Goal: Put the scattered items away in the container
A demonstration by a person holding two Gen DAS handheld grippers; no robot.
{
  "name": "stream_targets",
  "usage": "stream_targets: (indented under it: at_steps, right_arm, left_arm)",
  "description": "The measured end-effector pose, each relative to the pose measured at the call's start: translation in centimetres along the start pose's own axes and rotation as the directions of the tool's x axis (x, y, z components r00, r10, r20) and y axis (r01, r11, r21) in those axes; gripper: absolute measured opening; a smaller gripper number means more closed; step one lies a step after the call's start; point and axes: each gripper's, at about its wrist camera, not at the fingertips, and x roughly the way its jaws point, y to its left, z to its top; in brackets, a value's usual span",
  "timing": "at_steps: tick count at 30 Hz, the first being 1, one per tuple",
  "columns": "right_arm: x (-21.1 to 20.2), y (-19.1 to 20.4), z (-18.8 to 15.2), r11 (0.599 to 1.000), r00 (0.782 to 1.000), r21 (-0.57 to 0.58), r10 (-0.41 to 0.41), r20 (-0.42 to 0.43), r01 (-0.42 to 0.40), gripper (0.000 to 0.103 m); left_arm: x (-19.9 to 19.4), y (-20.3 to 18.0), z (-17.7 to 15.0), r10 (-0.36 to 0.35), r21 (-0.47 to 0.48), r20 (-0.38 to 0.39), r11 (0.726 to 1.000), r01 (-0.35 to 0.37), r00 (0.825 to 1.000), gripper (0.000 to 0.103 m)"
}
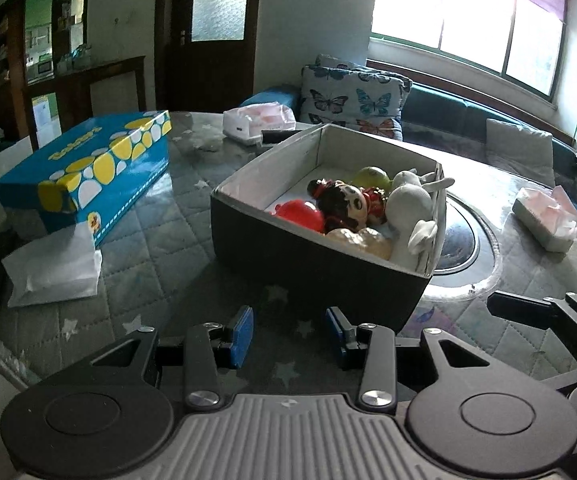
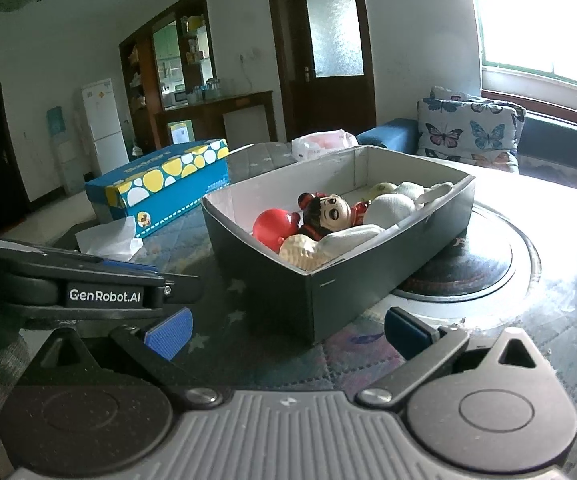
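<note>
A dark box with a pale lining stands on the quilted table. Inside lie a red ball, a dark-haired doll, a white plush rabbit, a greenish fruit and a cream toy. My left gripper is open and empty, just in front of the box's near wall. My right gripper is open wide and empty, in front of the box's near corner. The left gripper's body shows at the left of the right wrist view.
A blue and yellow carton lies left of the box, with a white tissue before it. Tissue packs sit at the back and right. A round glass inset is under the box's right end.
</note>
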Motion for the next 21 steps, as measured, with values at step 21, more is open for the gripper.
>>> stream_targets:
  at_steps: [21]
  right_arm:
    - [0.3,1.1,-0.9,1.000,1.000,-0.019,-0.019,-0.019,0.019,0.103]
  left_arm:
    - [-0.4,0.5,-0.9,0.052,-0.002,0.022,0.999,-0.052,0.998,0.043]
